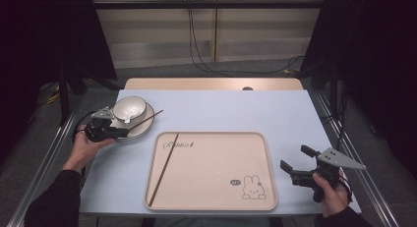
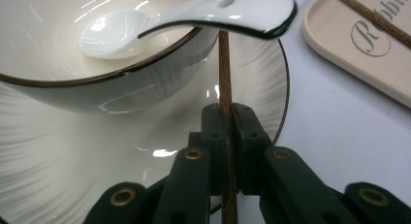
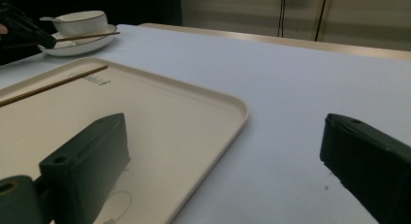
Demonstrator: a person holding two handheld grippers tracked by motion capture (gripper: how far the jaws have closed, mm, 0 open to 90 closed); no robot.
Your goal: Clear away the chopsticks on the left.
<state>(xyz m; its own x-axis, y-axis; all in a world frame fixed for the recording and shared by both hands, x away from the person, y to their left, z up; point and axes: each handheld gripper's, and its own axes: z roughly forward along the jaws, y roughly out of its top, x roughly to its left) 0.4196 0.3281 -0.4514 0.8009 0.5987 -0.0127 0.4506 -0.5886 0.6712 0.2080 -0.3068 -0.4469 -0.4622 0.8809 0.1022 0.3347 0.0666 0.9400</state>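
A brown chopstick (image 2: 224,64) lies across the white plate (image 2: 257,88), and my left gripper (image 2: 227,110) is shut on its near end. In the high view that left gripper (image 1: 122,132) sits at the plate's (image 1: 143,129) front left edge, with the chopstick (image 1: 150,118) slanting up to the right. A white bowl (image 1: 129,108) with a white spoon (image 2: 194,18) in it stands on the plate. A second chopstick (image 1: 163,169) lies along the left side of the beige tray (image 1: 211,173). My right gripper (image 1: 292,156) rests open and empty to the right of the tray.
The tray (image 3: 145,112) carries a rabbit print and lettering. The light tabletop (image 1: 236,109) is edged by metal rails. Cables hang behind the table's far edge. In the right gripper view the bowl (image 3: 80,21) and plate (image 3: 72,47) sit far off at upper left.
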